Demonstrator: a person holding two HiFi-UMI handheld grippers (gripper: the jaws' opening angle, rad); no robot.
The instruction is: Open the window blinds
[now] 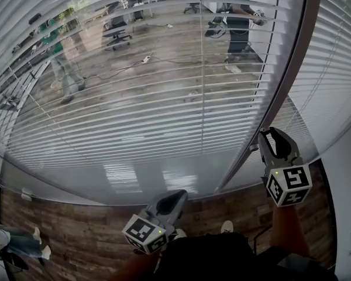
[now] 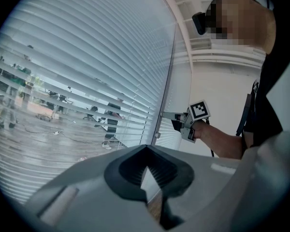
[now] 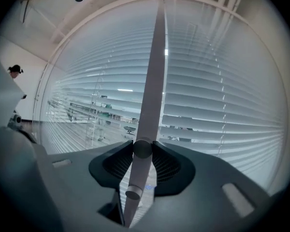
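**A:** Head view hides the grip (right gripper (image 1: pixel 273 140) sits at 4 o'clock).
**B:** Right gripper view nails it: jaws clamped on the wand (image 3: pixel 152 81), running to 12 o'clock against the blinds (image 3: pixel 222 105).

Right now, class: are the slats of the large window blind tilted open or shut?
Open: through gaps between the slats, the wooden floor and a person beyond are visible.

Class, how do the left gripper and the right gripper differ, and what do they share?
The right gripper is shut on the tilt wand; the left gripper is shut on nothing. The right gripper is at the window frame; the left gripper is held back from it. Both share one grey design.
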